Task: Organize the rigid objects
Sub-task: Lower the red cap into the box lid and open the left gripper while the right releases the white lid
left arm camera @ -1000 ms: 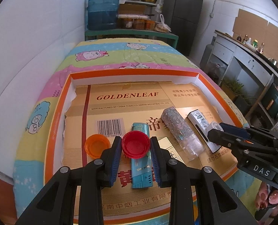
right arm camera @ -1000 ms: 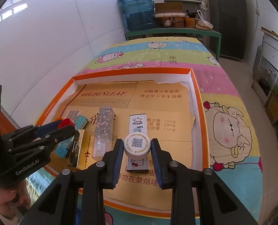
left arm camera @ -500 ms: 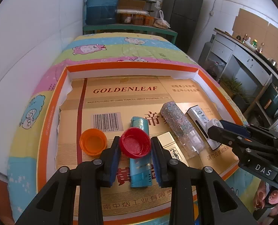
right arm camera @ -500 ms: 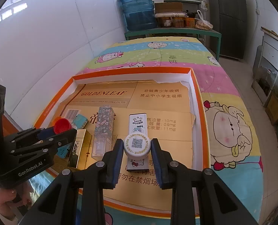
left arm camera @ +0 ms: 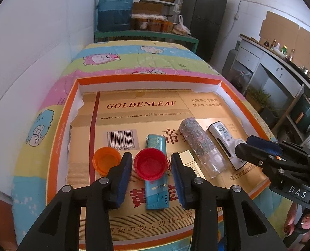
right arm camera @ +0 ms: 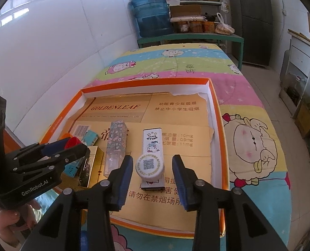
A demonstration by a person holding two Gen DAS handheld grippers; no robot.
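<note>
Bed with cartoon quilt, orange-rimmed tray (left arm camera: pixel 59 129) on it. Our left tongs (left arm camera: pixel 151 168) have just been opening, released, red cap (left arm camera: pixel 150 164) loose between them, orange cap (left arm camera: pixel 106 160) just left. Our right tongs (right arm camera: pixel 152 167) likewise just opening, released; white cap (right arm camera: pixel 149 165) between, atop the white box (right arm camera: pixel 152 140).
</note>
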